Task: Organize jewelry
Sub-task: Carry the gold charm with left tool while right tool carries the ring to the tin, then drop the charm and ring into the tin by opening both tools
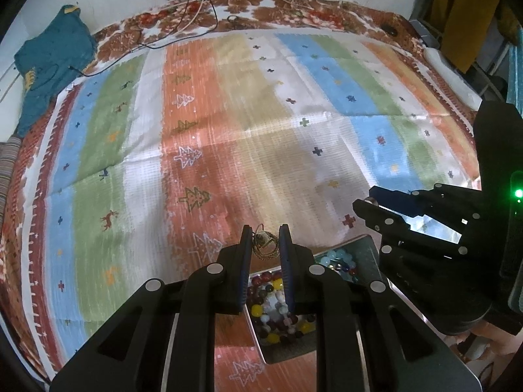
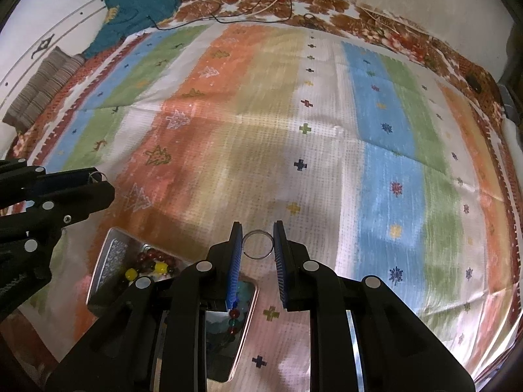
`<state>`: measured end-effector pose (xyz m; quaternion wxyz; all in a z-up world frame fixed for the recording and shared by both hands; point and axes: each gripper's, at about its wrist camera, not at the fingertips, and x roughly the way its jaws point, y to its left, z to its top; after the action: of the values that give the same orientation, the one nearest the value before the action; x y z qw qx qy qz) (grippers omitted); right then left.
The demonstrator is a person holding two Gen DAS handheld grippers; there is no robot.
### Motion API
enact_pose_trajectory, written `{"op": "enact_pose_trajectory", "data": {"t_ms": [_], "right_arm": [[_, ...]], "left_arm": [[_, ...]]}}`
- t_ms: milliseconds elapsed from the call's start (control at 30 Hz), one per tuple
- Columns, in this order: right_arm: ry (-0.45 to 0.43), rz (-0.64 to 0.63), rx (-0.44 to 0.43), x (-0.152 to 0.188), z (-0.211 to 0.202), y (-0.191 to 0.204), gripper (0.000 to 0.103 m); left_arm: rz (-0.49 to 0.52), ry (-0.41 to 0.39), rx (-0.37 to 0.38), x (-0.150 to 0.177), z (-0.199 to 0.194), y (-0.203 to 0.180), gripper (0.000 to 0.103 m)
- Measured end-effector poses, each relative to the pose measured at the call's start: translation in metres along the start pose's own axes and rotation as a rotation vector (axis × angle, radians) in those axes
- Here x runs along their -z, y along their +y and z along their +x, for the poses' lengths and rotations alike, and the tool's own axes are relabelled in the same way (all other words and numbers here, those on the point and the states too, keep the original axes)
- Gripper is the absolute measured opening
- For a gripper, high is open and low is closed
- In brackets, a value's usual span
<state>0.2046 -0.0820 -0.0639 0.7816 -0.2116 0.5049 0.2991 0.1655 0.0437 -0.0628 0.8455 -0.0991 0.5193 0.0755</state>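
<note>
Silver ring [image 2: 257, 244] held betw right tongs [image 2: 258, 245], pads touching both sides, above striped bedspread [image 2: 327, 150]. Left tongs [image 1: 265, 245] grip gold chain w/ pendant [image 1: 263, 243], just past metal tray [image 1: 369, 251] of mixed beads [image 1: 274, 313]. Tray sits on bedspread, below both tongs.

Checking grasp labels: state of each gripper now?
Left gripper: shut on a small gold-coloured chain jewelry piece.
Right gripper: shut on a thin silver metal ring, pinched between its blue pads.
</note>
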Motion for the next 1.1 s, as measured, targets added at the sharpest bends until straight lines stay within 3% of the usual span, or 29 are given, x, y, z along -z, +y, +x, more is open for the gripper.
{"op": "enact_pose_trajectory", "data": {"t_ms": [767,900,1000,1100], "right_arm": [[-0.066,-0.031,-0.072,0.028,-0.044,0.02,0.021],[-0.063,-0.032,-0.078,0.032,-0.048,0.021,0.032],[-0.068,-0.033,-0.084,0.037,-0.052,0.021,0.033],[-0.075,-0.029,-0.091,0.041,-0.058,0.021,0.036]], "left_arm": [[-0.035,-0.065,0.059,0.032,-0.038,-0.007,0.017],[-0.051,-0.08,0.057,0.037,-0.045,-0.003,0.019],[-0.052,-0.091,0.055,0.042,-0.051,-0.002,0.029],[-0.048,-0.102,0.06,0.049,-0.057,-0.002,0.03]]}}
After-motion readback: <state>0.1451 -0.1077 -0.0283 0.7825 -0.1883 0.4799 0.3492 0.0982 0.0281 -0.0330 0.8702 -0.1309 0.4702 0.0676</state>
